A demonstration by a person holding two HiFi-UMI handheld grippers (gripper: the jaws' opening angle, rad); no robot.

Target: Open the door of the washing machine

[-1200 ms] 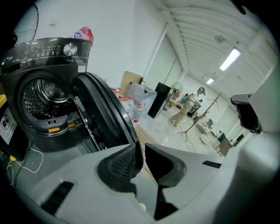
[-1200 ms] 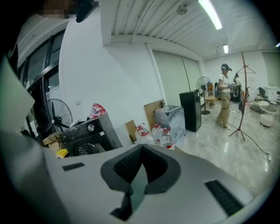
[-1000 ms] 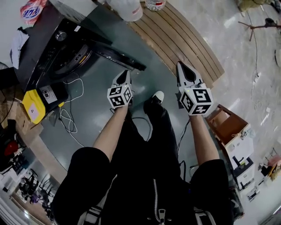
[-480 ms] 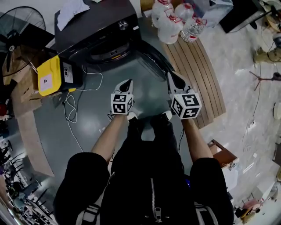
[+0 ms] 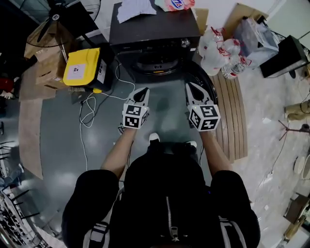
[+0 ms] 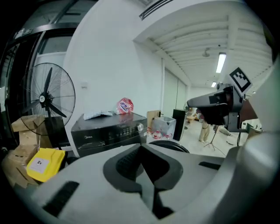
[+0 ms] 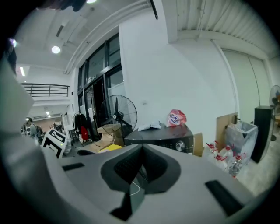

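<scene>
The black washing machine stands straight ahead at the top of the head view. Its round door is swung open to the right, and the drum mouth is uncovered. My left gripper and right gripper hang side by side in the air in front of it, apart from the machine and door. Both are shut and hold nothing. In the left gripper view the machine lies beyond the shut left gripper, with the door rim low at the right. In the right gripper view it sits past the shut right gripper.
A yellow box and a loose white cable lie on the floor left of the machine. A standing fan and cardboard boxes are further left. Water bottles and a wooden slat platform are on the right.
The view has swung so the machine went from the upper left to top centre. Both grippers moved with the person and now face the machine, side by side and still shut.
</scene>
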